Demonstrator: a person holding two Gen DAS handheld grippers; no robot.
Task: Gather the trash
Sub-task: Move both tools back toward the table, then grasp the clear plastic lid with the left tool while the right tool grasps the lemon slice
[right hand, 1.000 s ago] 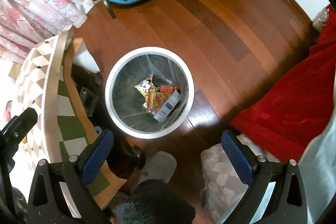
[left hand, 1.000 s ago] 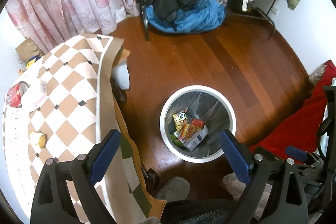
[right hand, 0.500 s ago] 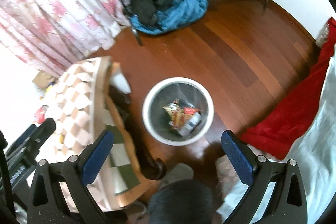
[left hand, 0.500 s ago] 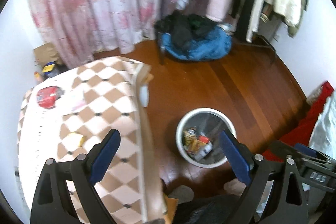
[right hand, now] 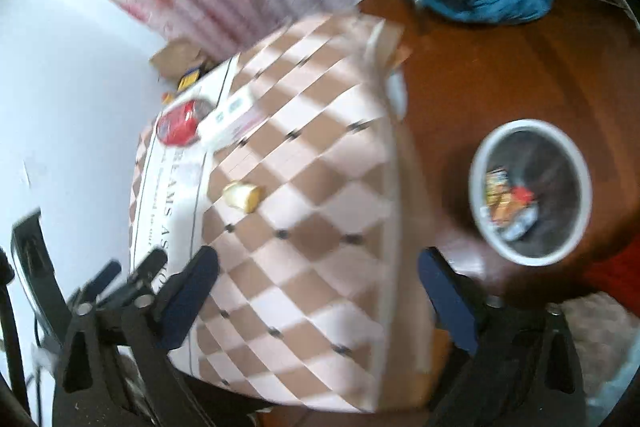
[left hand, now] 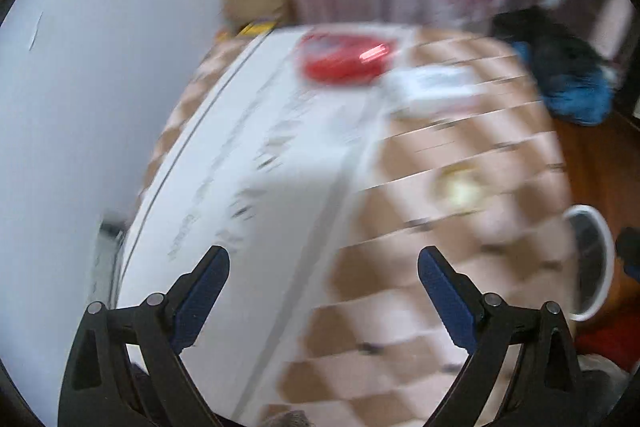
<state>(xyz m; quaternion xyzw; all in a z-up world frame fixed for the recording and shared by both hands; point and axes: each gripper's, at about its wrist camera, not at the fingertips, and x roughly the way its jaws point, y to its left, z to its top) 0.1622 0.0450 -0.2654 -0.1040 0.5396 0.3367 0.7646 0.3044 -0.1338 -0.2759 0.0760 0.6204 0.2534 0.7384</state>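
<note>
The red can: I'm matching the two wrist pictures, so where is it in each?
Left wrist: red can lies top centre, at the table's far end.
Right wrist: it lies centre-left, near the wall.
Shared landmark: the white box lies beside it in both.

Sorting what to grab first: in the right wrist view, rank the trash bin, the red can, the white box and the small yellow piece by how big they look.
Largest to smallest:
1. trash bin
2. white box, red can: too alike to separate
3. yellow piece

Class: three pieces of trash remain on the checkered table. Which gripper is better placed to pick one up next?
Probably the left gripper: open, empty, over the table, facing the red can.
</note>
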